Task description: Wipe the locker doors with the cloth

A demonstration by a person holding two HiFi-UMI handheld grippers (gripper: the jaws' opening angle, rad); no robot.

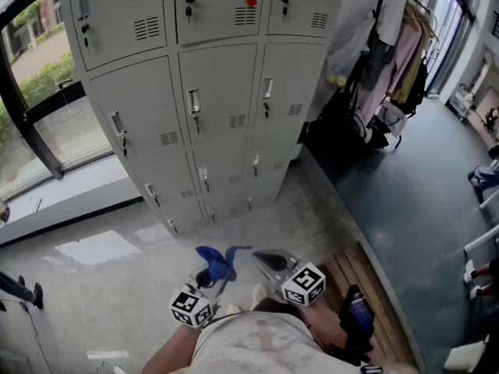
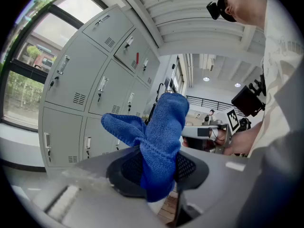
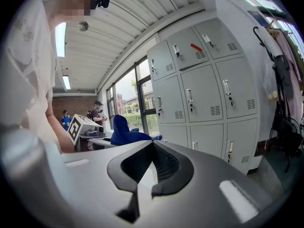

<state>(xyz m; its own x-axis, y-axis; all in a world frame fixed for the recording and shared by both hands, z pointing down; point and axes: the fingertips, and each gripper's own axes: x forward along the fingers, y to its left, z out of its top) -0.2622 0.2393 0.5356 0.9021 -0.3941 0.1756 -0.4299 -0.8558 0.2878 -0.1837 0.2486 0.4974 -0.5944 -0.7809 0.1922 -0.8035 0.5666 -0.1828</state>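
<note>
Right now my left gripper [image 1: 210, 277] is pinching the blue cloth [image 1: 219, 259]. Its jaws are clamped on the lower part, and the rest stands up and flops out past the tips. Just to its right, my right gripper [image 1: 270, 263] has its jaws pressed together with nothing between them; the cloth sits close on its left side. Both grippers point toward the grey lockers [image 1: 222, 100], which stand ahead of the tips, well apart.
</note>
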